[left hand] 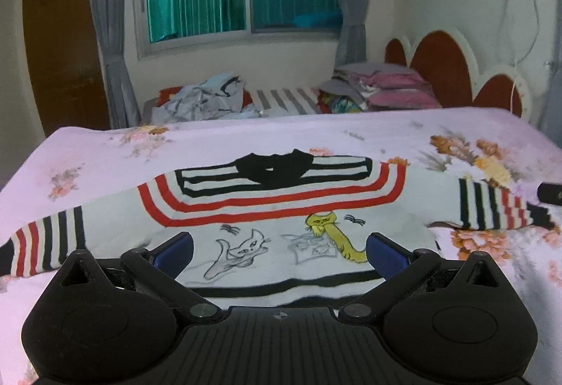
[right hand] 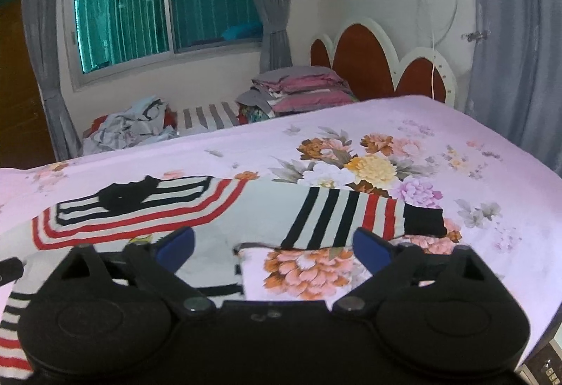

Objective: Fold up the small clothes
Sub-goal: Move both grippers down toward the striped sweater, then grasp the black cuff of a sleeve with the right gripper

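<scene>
Left gripper (left hand: 279, 253) and right gripper (right hand: 274, 248), blue fingers (left hand: 175, 251) spread and holding nothing, hover over the near hem of the striped sweater (left hand: 281, 206). The sweater lies flat, sleeves outstretched, on the floral bedspread (right hand: 456, 139); beyond it, a clothes pile (left hand: 207, 97) and headboard (left hand: 442, 69).

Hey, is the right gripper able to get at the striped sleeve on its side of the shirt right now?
Probably yes. The right gripper is open, and the striped sleeve lies flat on the bedspread just ahead of its fingers, with nothing lying on it or between them.
</scene>
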Demonstrator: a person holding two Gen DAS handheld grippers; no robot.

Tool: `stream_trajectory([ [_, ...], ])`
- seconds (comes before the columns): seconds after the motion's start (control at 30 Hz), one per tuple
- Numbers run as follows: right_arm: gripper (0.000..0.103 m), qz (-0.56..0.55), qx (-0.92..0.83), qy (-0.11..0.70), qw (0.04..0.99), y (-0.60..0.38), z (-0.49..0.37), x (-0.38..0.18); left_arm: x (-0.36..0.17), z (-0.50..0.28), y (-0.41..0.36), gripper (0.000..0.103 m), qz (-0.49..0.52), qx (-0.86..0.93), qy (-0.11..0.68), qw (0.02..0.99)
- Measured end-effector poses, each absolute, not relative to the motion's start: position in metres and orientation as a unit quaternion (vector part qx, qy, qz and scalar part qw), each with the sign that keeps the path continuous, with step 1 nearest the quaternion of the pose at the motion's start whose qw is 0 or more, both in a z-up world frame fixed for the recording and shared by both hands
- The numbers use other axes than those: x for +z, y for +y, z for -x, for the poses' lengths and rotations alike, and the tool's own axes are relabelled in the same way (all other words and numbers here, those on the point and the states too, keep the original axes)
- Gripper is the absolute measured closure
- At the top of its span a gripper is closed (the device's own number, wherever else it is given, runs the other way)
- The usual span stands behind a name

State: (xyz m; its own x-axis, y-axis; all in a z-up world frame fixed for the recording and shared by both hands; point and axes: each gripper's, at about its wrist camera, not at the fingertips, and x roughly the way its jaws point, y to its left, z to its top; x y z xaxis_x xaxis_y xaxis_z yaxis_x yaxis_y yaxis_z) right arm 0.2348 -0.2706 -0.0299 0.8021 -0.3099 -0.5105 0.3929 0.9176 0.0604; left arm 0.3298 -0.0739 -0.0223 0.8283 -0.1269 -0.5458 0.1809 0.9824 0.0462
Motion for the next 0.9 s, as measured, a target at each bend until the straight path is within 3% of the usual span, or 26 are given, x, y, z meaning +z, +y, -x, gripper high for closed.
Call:
stream_trajectory([
  [0.13,0.015,-0.107,-0.196,0.258,0.94,-0.312,-0.253,-0.042,-0.023,-0.35,-0.102,0.0,-0.06,-0.079,0.283,0.954],
  [0.57,0.048,-0.23,-0.257,0.283,0.895,-0.443,-0.272,-0.112,-0.06,-0.395,-0.175,0.0,-0.047,-0.122,0.368,0.921],
  [0.9,0.053,-0.366,-0.275,0.265,0.849,-0.525,-0.272,-0.174,-0.071,-0.41,-0.198,0.0,-0.095,-0.098,0.395,0.909],
])
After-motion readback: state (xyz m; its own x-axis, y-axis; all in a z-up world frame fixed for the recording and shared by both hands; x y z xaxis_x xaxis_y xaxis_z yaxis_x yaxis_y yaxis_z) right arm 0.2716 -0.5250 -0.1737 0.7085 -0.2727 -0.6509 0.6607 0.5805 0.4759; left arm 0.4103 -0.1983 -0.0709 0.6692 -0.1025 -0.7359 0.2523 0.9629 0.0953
